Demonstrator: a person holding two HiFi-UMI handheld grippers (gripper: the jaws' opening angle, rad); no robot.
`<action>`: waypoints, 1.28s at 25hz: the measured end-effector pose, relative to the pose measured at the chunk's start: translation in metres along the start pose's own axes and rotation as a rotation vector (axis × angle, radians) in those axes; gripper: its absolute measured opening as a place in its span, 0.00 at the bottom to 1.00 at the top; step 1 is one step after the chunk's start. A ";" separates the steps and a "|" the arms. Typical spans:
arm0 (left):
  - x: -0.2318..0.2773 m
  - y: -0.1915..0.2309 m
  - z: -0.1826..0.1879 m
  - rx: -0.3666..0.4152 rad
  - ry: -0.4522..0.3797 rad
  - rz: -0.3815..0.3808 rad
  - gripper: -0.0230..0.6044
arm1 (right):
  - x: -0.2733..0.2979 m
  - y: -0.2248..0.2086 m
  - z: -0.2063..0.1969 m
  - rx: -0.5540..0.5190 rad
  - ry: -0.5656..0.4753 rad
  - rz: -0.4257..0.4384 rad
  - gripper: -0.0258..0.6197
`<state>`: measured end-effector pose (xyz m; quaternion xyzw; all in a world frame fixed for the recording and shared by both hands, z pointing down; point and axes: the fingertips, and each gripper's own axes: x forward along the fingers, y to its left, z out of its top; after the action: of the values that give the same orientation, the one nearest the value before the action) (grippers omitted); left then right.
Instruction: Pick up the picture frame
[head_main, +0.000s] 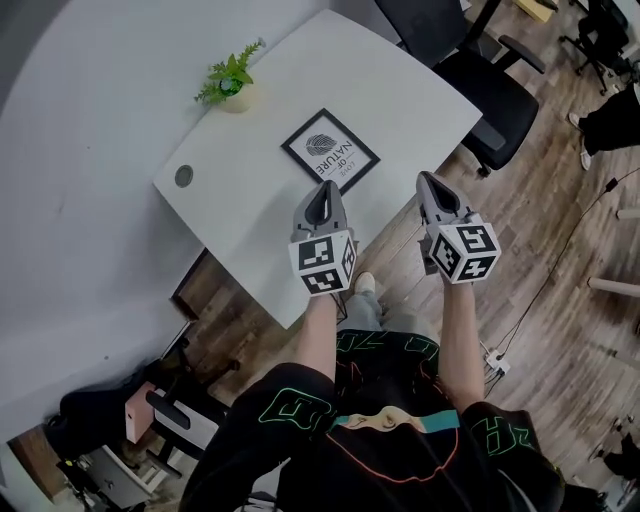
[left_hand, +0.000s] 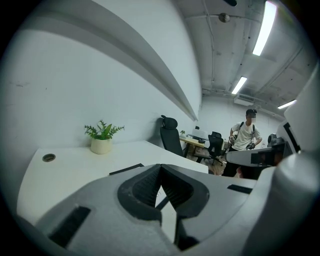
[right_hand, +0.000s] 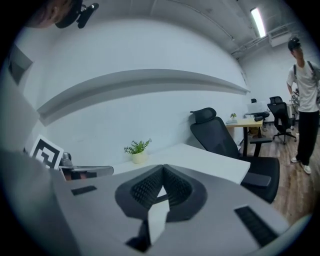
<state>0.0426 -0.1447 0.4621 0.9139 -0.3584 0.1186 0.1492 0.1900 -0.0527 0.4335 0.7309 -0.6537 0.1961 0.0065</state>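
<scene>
Jaws of the left gripper (head_main: 322, 190) and right gripper (head_main: 430, 183) are pressed together on nothing (approach posture, probably). The picture frame (head_main: 330, 150) is laid flat on the table (head_main: 240, 215), just ahead of the left gripper.

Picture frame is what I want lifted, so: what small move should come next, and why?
Probably open the left claw. Its jaws are shut on nothing, and the picture frame lies flat on the table just ahead of its tip; the right claw, also shut, is farther from it.

bright ceiling strip lights (left_hand: 263, 27), fisheye-warped edges
</scene>
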 end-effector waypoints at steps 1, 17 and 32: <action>0.001 0.002 0.004 -0.003 -0.006 0.005 0.04 | 0.004 0.001 0.005 -0.007 -0.002 0.007 0.05; 0.023 0.070 -0.015 -0.138 0.056 0.254 0.04 | 0.102 0.030 0.006 -0.114 0.120 0.231 0.05; 0.063 0.090 -0.068 -0.257 0.192 0.429 0.05 | 0.188 0.009 -0.041 -0.178 0.332 0.359 0.05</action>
<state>0.0176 -0.2224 0.5628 0.7752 -0.5402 0.1871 0.2690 0.1826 -0.2220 0.5243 0.5576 -0.7775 0.2532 0.1430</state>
